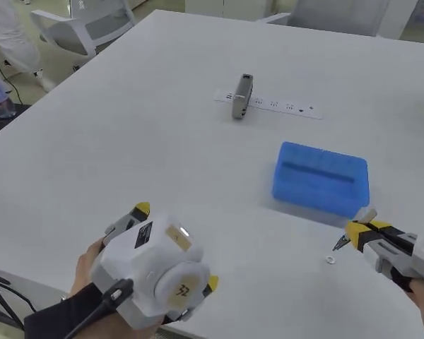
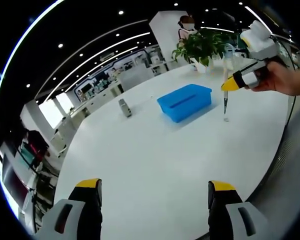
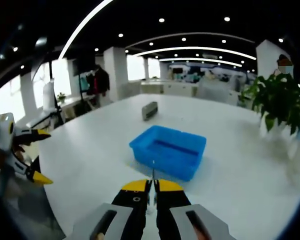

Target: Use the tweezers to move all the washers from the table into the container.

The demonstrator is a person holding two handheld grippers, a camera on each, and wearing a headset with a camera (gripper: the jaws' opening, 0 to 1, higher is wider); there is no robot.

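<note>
Left gripper, white body w/ yellow-tipped jaws: held over the near-left edge of the white bench; jaws spread wide, nothing betw. them. Toward the far edge, approx. centre: small grey box-shaped device lying across the left end of a flat white power strip. Right of centre: blue rectangular plastic container, open side up, well apart from the strip. Near-right edge: one small silver ring washer flat on the bench, in front of the container and apart from it. Thin metal tweezers slant down, tips just above the washer, not touching. Right gripper, at the right edge: jaws clenched on the tweezers, a hand behind it.
</note>
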